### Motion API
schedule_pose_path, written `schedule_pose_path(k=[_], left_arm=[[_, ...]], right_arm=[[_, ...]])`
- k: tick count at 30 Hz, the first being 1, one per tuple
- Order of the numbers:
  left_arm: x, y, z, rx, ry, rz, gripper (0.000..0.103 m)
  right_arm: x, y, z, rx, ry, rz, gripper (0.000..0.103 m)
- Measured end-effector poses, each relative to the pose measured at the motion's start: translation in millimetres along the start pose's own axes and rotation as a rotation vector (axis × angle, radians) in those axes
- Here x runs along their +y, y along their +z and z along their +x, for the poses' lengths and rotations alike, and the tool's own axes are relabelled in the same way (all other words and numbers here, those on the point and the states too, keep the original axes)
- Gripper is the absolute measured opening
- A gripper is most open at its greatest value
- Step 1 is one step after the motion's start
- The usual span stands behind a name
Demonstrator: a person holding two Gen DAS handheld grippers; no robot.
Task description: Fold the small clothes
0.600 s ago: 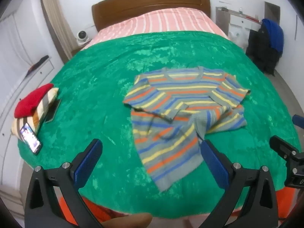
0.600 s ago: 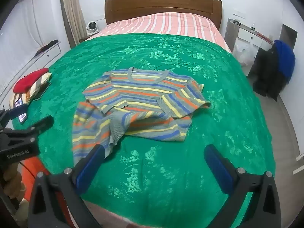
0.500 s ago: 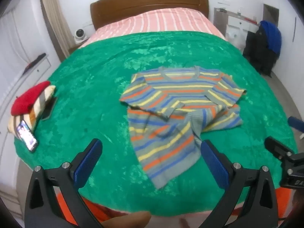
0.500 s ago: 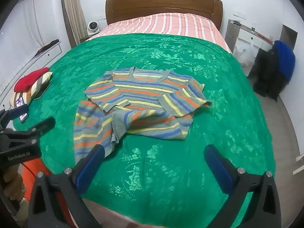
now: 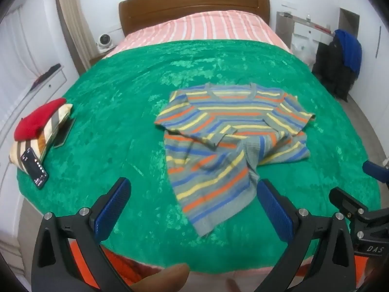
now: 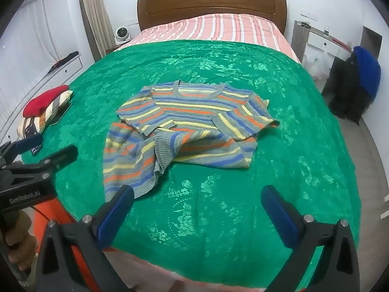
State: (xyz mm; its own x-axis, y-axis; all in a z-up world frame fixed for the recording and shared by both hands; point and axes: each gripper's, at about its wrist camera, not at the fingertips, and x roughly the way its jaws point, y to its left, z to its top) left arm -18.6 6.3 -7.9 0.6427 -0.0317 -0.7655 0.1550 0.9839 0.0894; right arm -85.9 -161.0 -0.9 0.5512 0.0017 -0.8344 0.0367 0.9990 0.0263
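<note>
A striped sweater (image 5: 233,131) lies partly folded on the green bedspread (image 5: 116,112), near the middle of the bed and toward its near edge. Its sleeves are turned in across the chest, its neckline points to the far headboard (image 5: 194,7), and its lower hem trails unevenly toward the near left in the right wrist view. The left gripper (image 5: 192,206) hangs above the near edge of the bed, jaws spread wide with nothing between them; the sweater's hem lies beyond its blue pads. The right gripper (image 6: 199,211) hovers just to the right, jaws likewise released and empty over bare bedspread. At the far left edge of the bedspread sits a stack of folded clothes (image 5: 41,126) topped in red, with a phone (image 5: 34,168) lying beside it. A dark and blue garment (image 5: 340,60) hangs at the far right, off the bed.
</note>
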Motion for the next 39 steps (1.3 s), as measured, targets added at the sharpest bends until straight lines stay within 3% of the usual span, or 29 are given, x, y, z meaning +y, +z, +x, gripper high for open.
schedule_pose_path(k=[39], left_arm=[[4.4, -18.4, 6.5, 0.051, -0.001, 0.015, 0.103]], right_arm=[[4.6, -8.5, 4.4, 0.018, -0.020, 0.026, 0.103]])
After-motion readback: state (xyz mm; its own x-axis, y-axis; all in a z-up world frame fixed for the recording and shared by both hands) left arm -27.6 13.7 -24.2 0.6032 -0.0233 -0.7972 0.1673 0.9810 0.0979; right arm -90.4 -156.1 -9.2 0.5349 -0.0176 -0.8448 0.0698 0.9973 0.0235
